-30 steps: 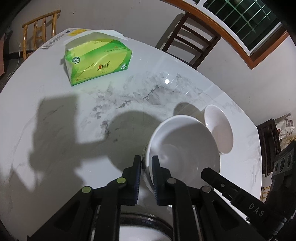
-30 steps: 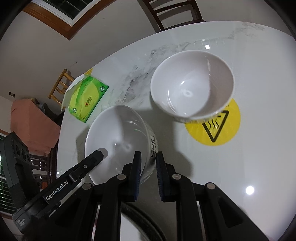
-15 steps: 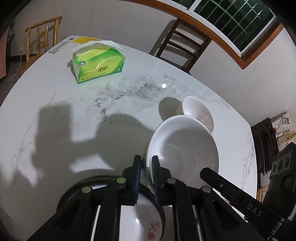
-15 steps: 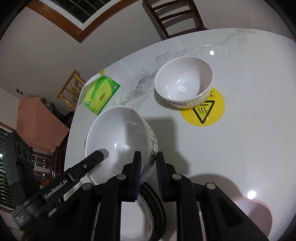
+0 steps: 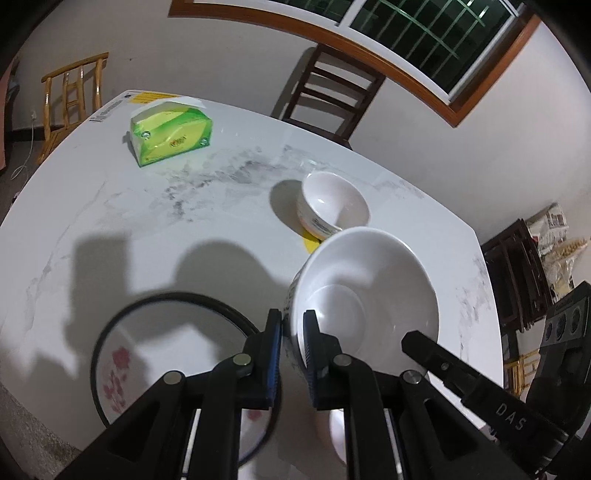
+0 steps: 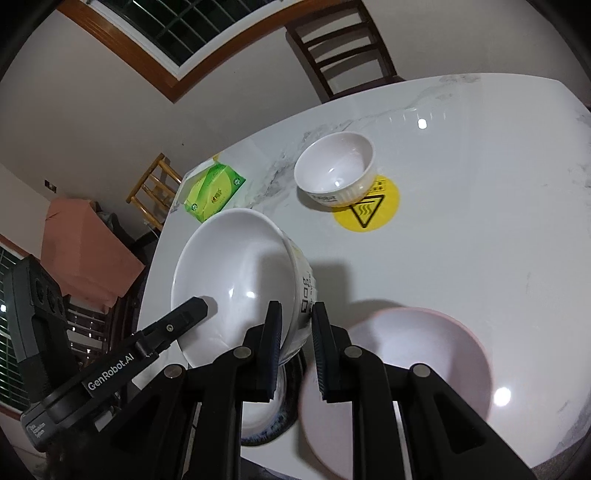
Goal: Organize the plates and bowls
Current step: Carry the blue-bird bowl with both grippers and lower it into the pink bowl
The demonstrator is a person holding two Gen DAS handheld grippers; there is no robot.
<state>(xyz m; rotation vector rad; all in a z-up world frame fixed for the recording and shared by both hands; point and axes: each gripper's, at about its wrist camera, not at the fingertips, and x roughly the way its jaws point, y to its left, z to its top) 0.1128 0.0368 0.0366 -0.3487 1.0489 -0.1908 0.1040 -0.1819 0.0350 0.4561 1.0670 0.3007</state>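
A: Two tongs on one big white bowl [image 5: 369, 295], right? Left tongs [image 5: 292, 354] and right tongs [image 6: 297, 350] each clench its rim.

B: Yep. A second ago it was low beside the small bowl [image 6: 334, 173]; now it's lifted back over the black-rimmed plate [image 5: 122, 354], pink bowl [image 6: 417, 369] alongside.

A: Surroundings?

B: White marble table [image 5: 92, 210], green tissue box [image 5: 171, 136], dark chair [image 5: 328, 99], barred window [image 5: 424, 29].

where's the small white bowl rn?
The small white bowl sits on the marble table, overlapping the yellow hot-surface sticker, far side in both wrist views, right of the green tissue box in the left view.
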